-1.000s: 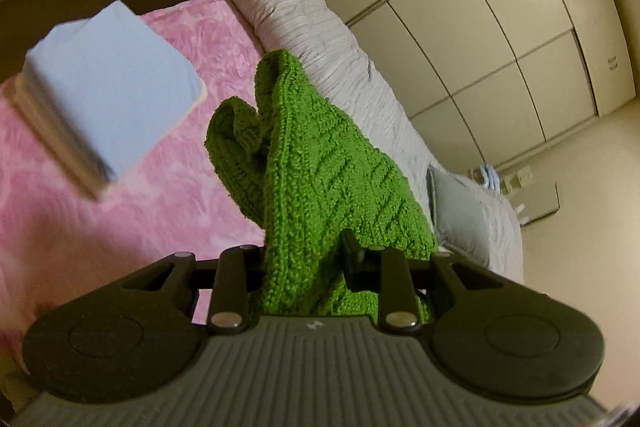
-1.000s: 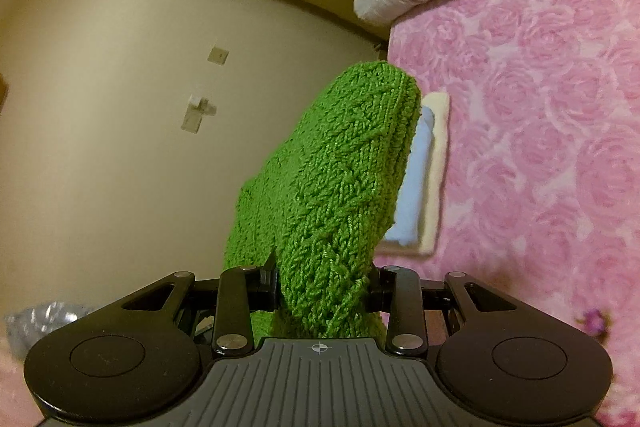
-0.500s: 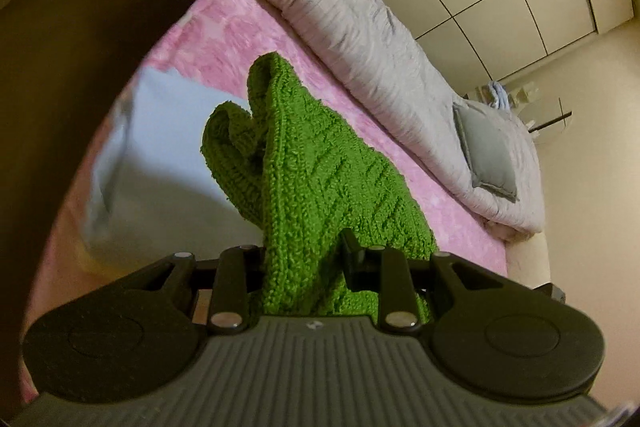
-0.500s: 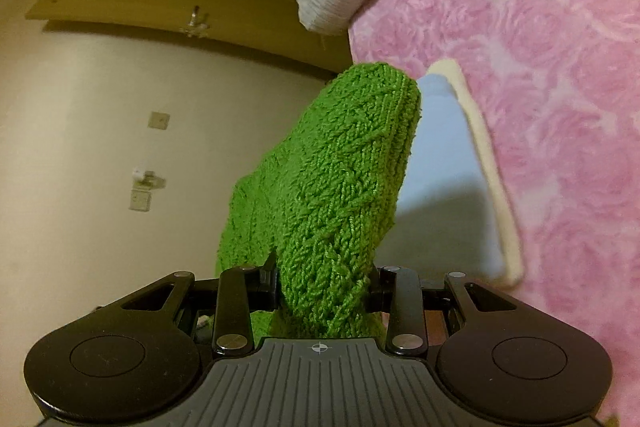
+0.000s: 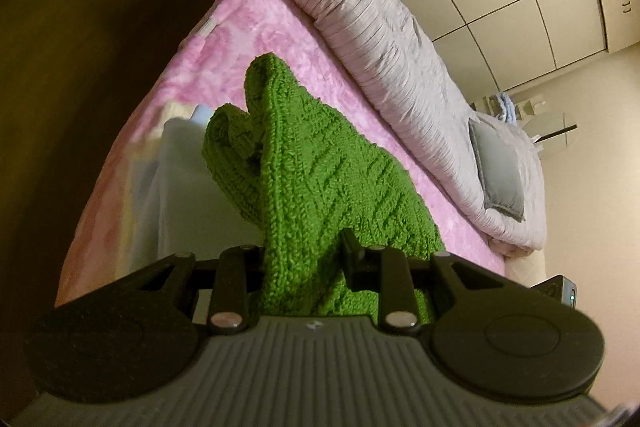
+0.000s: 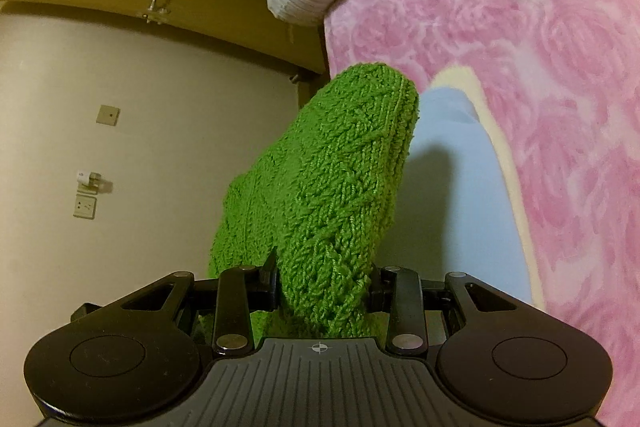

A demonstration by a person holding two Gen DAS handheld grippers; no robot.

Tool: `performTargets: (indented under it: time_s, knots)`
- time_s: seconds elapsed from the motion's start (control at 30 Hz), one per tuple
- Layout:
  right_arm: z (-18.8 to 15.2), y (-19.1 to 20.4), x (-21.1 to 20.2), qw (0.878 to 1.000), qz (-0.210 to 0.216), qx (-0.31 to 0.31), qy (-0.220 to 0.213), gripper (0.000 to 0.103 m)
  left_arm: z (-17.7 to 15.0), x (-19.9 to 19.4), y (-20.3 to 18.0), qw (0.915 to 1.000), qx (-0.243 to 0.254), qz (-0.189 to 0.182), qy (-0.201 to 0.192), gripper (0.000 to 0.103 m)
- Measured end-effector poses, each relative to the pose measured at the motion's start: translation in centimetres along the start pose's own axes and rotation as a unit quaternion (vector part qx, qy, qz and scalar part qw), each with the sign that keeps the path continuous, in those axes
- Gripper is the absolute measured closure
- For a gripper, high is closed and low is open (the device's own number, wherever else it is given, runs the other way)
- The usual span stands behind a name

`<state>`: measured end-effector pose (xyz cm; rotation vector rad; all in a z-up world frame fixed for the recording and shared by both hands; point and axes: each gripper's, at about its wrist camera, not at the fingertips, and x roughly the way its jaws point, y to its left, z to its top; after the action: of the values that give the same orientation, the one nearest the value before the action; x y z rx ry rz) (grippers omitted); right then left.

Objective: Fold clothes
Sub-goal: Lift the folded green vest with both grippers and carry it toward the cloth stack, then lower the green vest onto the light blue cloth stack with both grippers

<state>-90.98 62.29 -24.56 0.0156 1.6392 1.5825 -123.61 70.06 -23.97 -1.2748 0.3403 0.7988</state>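
One green knit garment (image 5: 316,187), bunched, held in the air above the bed (image 5: 248,35). Left tongs (image 5: 303,259) and right tongs (image 6: 322,277) each clenched on it. Below: one folded pale-blue garment (image 6: 460,187). Risk: the loose knit may sag or slip, spoiling the fold or knocking that folded one askew.
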Motion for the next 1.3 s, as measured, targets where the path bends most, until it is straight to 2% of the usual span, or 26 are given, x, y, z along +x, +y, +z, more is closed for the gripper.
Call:
performTargets:
  time_s: [0.27,0.37,0.4,0.5,0.63,0.77,0.87,0.93,1.07,1.17,1.23,1.3]
  knots:
    - [2.6,-1.2,2.2,1.000,-0.016,-0.021,0.011,0.067,0.5,3.2,1.8,0.9998,-0.014,0.016,-0.001,0.077]
    - [2.6,-2.4,2.9,0.998,-0.050,-0.027,0.012,0.059,0.0,5.5,3.4,0.9967,-0.017,0.077,0.018,0.075]
    - [2.3,-2.5,2.7,0.998,-0.059,-0.027,0.009,0.056,-0.1,5.9,3.8,0.9959,-0.015,0.088,0.019,0.072]
    - [1.7,-2.9,2.0,0.996,-0.086,-0.028,-0.001,0.054,-0.3,4.9,4.0,0.9958,-0.023,0.088,0.003,0.072]
    - [0.8,-3.5,1.1,0.992,-0.122,-0.029,-0.015,0.054,-0.8,1.6,2.6,0.9921,0.025,0.120,-0.025,0.075]
    - [-1.5,-2.8,-1.8,0.986,-0.146,-0.076,-0.023,0.054,-2.3,-1.5,0.6,0.9917,0.053,0.113,-0.034,0.077]
    - [-3.7,-2.5,-2.3,0.986,-0.136,-0.095,-0.004,0.060,-4.1,-1.7,-0.9,0.9924,0.080,0.093,-0.011,0.077]
    - [-4.8,-2.7,-1.6,0.988,-0.121,-0.088,0.020,0.075,-5.3,-0.7,-1.4,0.9901,0.100,0.098,0.008,0.077]
    - [-6.2,-2.3,0.2,0.983,-0.147,-0.103,0.024,0.078,-7.2,1.3,-0.5,0.9774,0.136,0.160,0.021,0.080]
    - [-6.9,-1.3,1.8,0.977,-0.156,-0.139,0.043,0.078,-7.3,1.4,0.3,0.9767,0.129,0.170,0.018,0.082]
    - [-7.2,-0.5,2.5,0.965,-0.186,-0.178,0.046,0.078,-7.3,1.2,0.2,0.9767,0.131,0.169,0.019,0.082]
    - [-7.1,-0.2,2.0,0.963,-0.198,-0.179,0.044,0.077,-7.4,1.1,-0.2,0.9736,0.142,0.177,0.021,0.083]
